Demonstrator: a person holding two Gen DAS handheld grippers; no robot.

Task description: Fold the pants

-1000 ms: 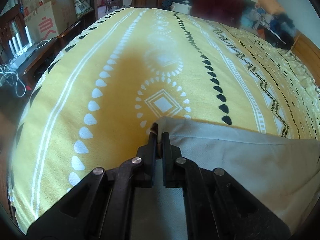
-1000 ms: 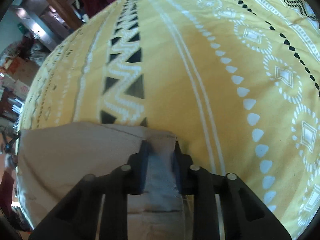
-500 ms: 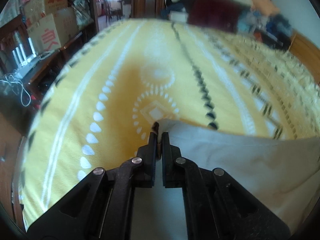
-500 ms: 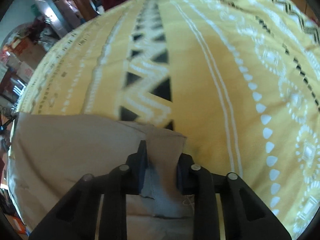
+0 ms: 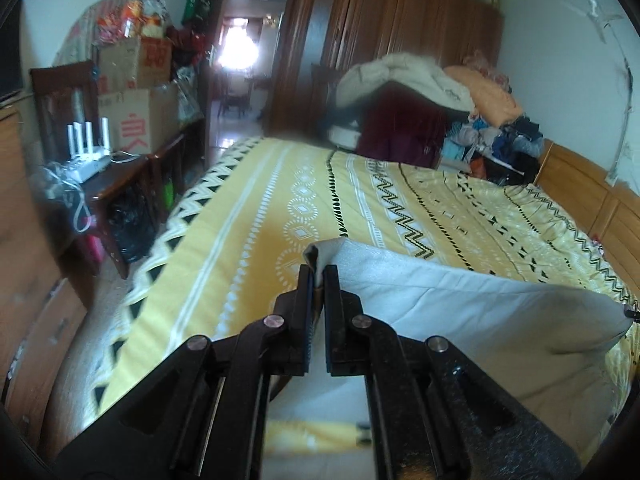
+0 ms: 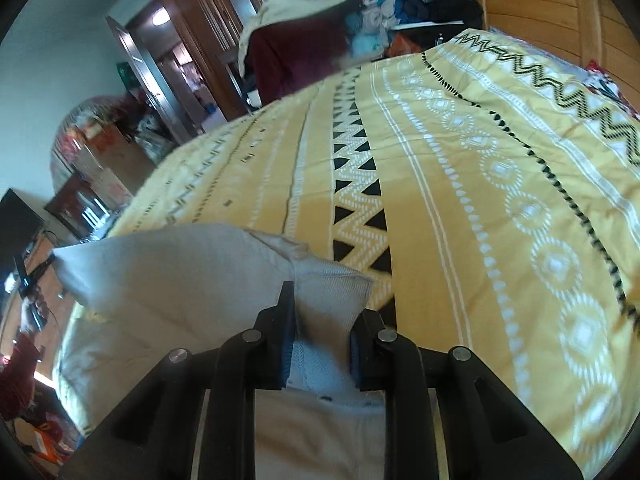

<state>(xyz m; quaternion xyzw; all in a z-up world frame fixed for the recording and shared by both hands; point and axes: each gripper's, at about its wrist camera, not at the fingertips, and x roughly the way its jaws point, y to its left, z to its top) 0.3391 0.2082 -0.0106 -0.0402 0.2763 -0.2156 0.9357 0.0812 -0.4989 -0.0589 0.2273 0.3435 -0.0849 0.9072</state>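
Bed (image 5: 248,216) with yellow patterned cover (image 6: 460,184) fills both views, serving as the folding surface. Beyond it: wardrobe (image 5: 384,40), heap of clothes (image 5: 480,120) at the far end, boxes (image 5: 140,92) stacked on a side table at left.

Pants (image 5: 460,304), pale grey-beige, raised off the cover and stretched between the two tools, one edge held taut like a sheet. Looks like a lift to carry one end over the other, judging by the matched corner grips.

Left gripper (image 5: 318,276) pressed nearly together, pinching a thin corner of the cloth; small tuft pokes out above the tips. Right gripper (image 6: 322,312) set wider, clamped on a thicker bunched wad, likely a seam or waistband, hence the bigger gap.

Hidden: lower part of the pants, cut off below the tool bodies in both views. Cannot tell waist from hem, or whether any part rests on the bed. Far corner at right edge of left view blurred. Doorway background too bright to read.
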